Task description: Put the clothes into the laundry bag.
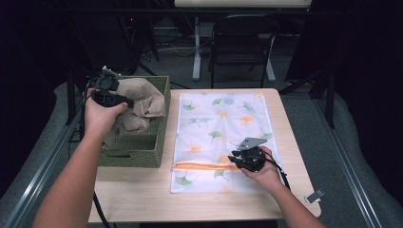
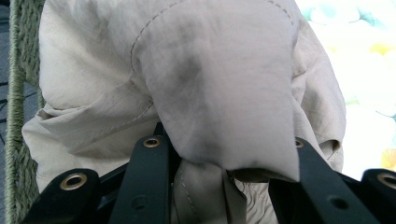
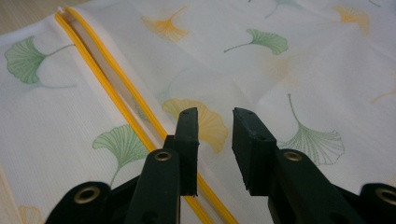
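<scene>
- Nearest the person's side, the right gripper sits low over the laundry bag, a white mesh pouch printed with green and orange ginkgo leaves that lies flat on the wooden table.
- Its jaws stand a little apart in the right gripper view, tips just above the fabric beside the yellow zipper, with nothing pinched between them that I can see; the pads look free of the cloth.
- That zipper runs across the near end of the bag, and its two yellow edges are parted along a stretch.
- Further off, to the left, the left gripper is raised over the green woven basket, which stands on the table just beside the bag.
- It is clenched on a beige garment: the left gripper view shows the cloth bunched between the black jaws and draping over them.
- The rest of the garment hangs down into the basket, partly spilling over its rim.
- Beyond the table stands a dark folding chair.
</scene>
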`<control>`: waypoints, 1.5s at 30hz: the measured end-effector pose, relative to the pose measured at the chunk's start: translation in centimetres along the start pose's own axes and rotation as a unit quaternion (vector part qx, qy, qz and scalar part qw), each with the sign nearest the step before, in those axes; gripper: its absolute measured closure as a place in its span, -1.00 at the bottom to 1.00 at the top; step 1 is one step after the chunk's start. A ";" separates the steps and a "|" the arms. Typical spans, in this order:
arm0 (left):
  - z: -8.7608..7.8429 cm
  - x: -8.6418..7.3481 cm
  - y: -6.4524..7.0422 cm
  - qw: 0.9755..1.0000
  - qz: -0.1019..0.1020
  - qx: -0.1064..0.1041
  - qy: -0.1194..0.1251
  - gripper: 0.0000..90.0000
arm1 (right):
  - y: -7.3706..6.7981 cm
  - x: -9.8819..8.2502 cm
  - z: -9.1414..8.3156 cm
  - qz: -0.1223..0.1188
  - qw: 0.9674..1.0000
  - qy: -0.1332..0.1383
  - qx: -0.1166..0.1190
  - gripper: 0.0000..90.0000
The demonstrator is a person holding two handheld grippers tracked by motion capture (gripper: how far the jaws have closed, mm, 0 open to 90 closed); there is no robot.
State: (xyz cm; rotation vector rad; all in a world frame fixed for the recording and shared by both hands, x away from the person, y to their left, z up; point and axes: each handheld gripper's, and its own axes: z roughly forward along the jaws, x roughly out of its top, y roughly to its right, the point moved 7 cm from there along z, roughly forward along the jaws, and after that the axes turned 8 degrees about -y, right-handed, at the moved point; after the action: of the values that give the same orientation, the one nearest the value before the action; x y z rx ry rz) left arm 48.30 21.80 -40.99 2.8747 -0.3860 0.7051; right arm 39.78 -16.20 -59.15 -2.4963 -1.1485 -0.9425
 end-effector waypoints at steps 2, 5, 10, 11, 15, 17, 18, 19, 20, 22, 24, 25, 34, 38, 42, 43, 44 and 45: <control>-0.1 0.0 0.3 1.000 0.003 -0.003 0.001 0.52 | 0.0 -0.3 0.2 -0.002 1.000 -0.006 0.001 0.59; -0.2 -0.1 0.9 1.000 0.011 -0.006 0.000 0.52 | -0.1 -0.7 0.5 0.000 1.000 -0.006 0.007 0.59; -0.3 -0.1 1.8 1.000 0.018 -0.014 0.004 0.52 | -0.4 -1.3 1.2 0.002 1.000 -0.017 0.012 0.59; -0.3 -0.1 2.0 1.000 0.022 -0.016 0.004 0.52 | -0.4 -1.3 1.3 0.001 1.000 -0.019 0.014 0.59; -0.3 -0.3 2.8 0.999 0.029 -0.023 0.006 0.52 | -0.6 -1.4 1.6 0.002 1.000 -0.019 0.020 0.58; -0.3 -0.4 3.1 0.999 0.034 -0.025 0.005 0.52 | -0.7 -1.5 1.8 0.002 1.000 -0.020 0.023 0.57; -0.3 -0.4 3.3 0.999 0.035 -0.026 0.005 0.52 | -0.7 -1.6 1.9 0.000 0.999 -0.023 0.025 0.56; -0.3 -0.4 3.4 0.999 0.038 -0.027 0.004 0.52 | -0.8 -1.6 2.0 0.000 0.999 -0.024 0.024 0.56; -0.4 -0.5 3.5 0.999 0.039 -0.028 0.004 0.52 | -0.9 -1.6 2.1 -0.002 0.999 -0.025 0.026 0.55; -0.5 -0.5 3.7 0.999 0.040 -0.030 0.004 0.52 | -1.0 -1.7 2.2 -0.006 0.999 -0.031 0.028 0.54; -0.6 -0.5 3.9 0.999 0.042 -0.031 0.005 0.53 | -1.1 -1.8 2.3 -0.009 0.999 -0.034 0.028 0.52; -0.7 -0.5 4.0 0.999 0.043 -0.031 0.005 0.53 | -1.2 -1.7 2.4 -0.007 0.999 -0.031 0.029 0.52; -1.0 -0.8 4.7 0.998 0.052 -0.035 0.005 0.53 | -1.3 -1.8 3.1 0.007 0.999 -0.019 0.030 0.58; -1.1 -0.9 5.2 0.998 0.060 -0.036 0.003 0.53 | -1.0 -1.9 2.9 -0.006 0.998 -0.039 0.041 0.68; -1.3 -1.0 5.8 0.997 0.067 -0.039 0.003 0.53 | -1.0 -1.8 3.0 0.012 0.998 -0.026 0.051 0.78; -1.3 -1.1 5.9 0.997 0.069 -0.041 0.004 0.53 | -0.9 -1.8 3.0 0.008 0.998 -0.031 0.054 0.81; -1.4 -1.1 6.1 0.997 0.071 -0.042 0.003 0.53 | -0.9 -1.8 3.0 0.008 0.998 -0.032 0.057 0.83; -1.4 -1.2 6.3 0.996 0.073 -0.045 0.004 0.53 | -0.9 -1.8 3.0 0.009 0.998 -0.031 0.057 0.85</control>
State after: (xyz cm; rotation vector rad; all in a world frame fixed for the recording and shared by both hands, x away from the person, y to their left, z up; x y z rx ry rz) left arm 44.90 16.28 -39.75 2.7789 -0.6143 0.7029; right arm 39.62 -15.30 -62.64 -2.4562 -1.1626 -0.7780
